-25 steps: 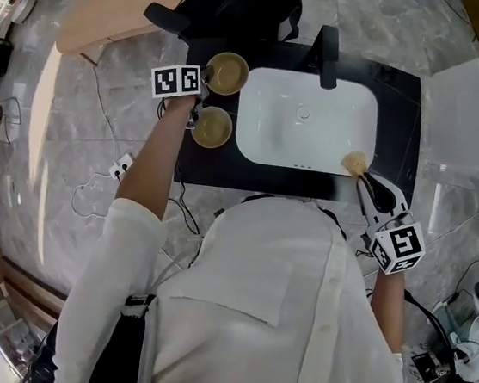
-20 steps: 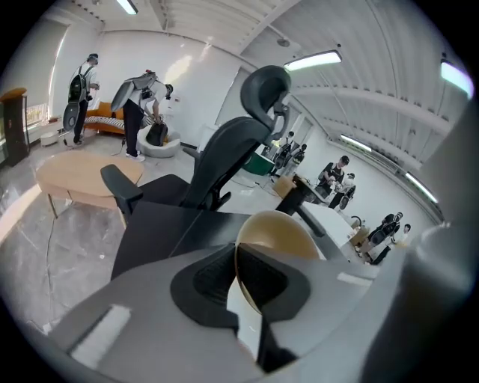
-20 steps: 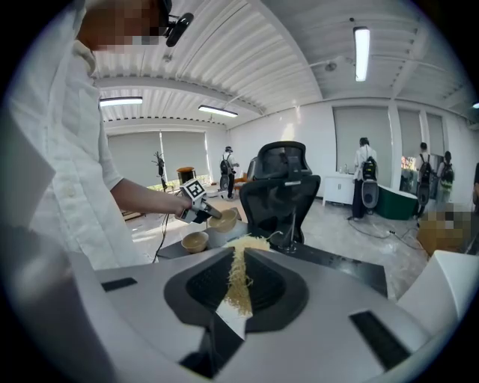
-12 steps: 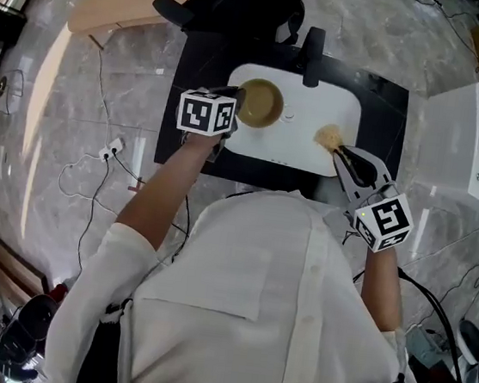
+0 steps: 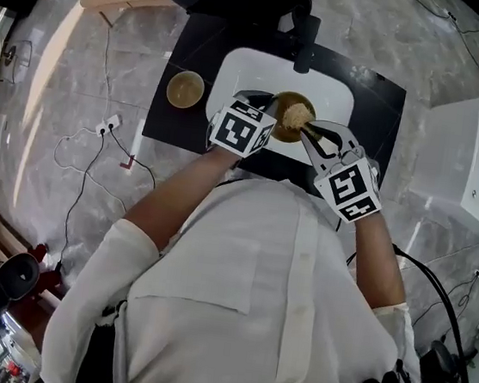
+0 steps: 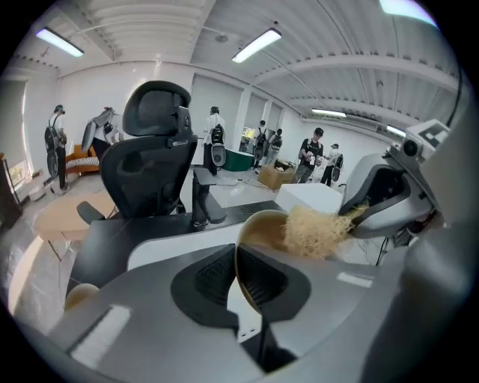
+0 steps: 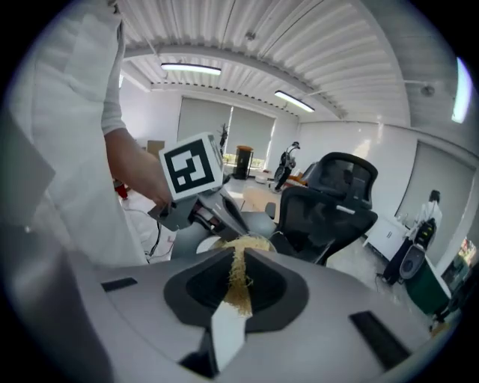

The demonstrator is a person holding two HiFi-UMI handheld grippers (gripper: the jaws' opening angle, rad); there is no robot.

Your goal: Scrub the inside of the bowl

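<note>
Now closed with the left gripper [image 6: 233, 278] on the thin wall of the tilted bowl [image 6: 262, 228], with one jaw inside the rim and one outside. Clamped with the right gripper [image 7: 238, 288] on a straw-coloured fibre scrubber [image 7: 238, 262] (strands squeezed flat in the grip), with the loose tuft beyond the jaw tips and pressed into the hollow of the bowl. Below both pairs of jaws, the white sink [image 5: 237, 69]. Well off to the left of the left jaws, on the dark counter [image 5: 164, 112], a second bowl [image 5: 184, 89].
</note>
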